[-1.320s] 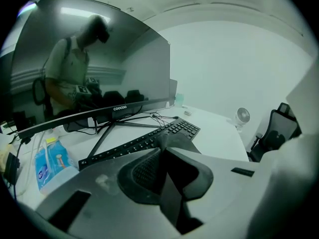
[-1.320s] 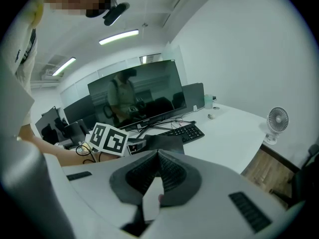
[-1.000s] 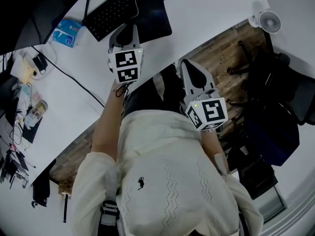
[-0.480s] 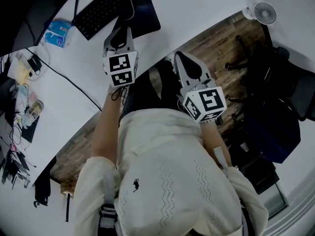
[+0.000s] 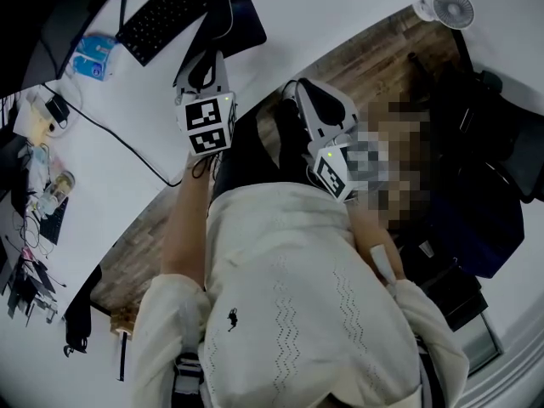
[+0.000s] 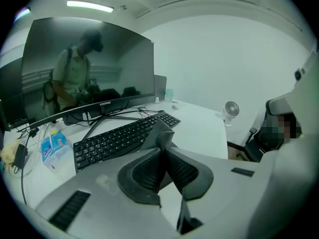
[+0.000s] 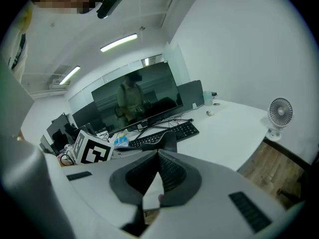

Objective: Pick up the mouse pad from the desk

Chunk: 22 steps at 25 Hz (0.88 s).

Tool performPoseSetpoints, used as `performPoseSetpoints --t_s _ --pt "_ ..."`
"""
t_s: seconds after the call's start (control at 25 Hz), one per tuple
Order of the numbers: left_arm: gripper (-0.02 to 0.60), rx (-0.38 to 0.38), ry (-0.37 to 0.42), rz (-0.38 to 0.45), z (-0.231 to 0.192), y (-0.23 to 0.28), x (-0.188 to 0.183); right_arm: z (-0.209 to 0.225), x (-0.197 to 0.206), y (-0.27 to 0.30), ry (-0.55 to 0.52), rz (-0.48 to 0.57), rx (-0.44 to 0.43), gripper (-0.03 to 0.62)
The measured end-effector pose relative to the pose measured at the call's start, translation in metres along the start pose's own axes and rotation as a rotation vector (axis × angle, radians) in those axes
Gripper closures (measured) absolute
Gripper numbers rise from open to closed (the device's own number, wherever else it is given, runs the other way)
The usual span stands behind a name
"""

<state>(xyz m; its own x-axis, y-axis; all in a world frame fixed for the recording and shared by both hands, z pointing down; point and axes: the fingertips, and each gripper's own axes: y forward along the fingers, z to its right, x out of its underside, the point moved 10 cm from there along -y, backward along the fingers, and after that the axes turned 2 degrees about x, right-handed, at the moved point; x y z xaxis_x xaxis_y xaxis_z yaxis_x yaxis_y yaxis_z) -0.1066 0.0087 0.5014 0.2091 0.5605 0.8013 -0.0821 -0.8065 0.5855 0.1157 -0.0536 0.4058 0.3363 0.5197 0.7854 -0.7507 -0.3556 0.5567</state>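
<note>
Left gripper: clenched on the near edge of the mouse pad. The dark sheet rises out from between the closed jaws. An edge grip suits a thin, flat, limp item that offers no other purchase.

Mouse pad location: on the white tabletop, just right of the keyboard and touching or overlapping its right end. In the head view the mouse pad lies directly beyond the left gripper. The held edge appears tilted upward. Whether the far edge has cleared the tabletop cannot be determined.

Right gripper: jaws closed together, nothing held. In the head view the right gripper hangs off the tabletop's near edge, close to the person's body. Judged to be parked clear, since one gripper suffices.

Assessment: grasp made; lift judged to be just under way.
</note>
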Motion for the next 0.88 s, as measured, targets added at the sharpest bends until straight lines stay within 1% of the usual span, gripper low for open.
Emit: performPoseSetpoints --t_s 0.44,0.88 --pt "0.545 0.028 0.011 -0.002 0.024 -0.010 0.003 0.009 0.004 -0.011 0.004 0.010 -0.009 0.592" --pt "0.545 0.046 0.001 0.003 0.043 -0.023 0.005 0.013 0.010 -0.020 -0.004 0.009 -0.015 0.592"
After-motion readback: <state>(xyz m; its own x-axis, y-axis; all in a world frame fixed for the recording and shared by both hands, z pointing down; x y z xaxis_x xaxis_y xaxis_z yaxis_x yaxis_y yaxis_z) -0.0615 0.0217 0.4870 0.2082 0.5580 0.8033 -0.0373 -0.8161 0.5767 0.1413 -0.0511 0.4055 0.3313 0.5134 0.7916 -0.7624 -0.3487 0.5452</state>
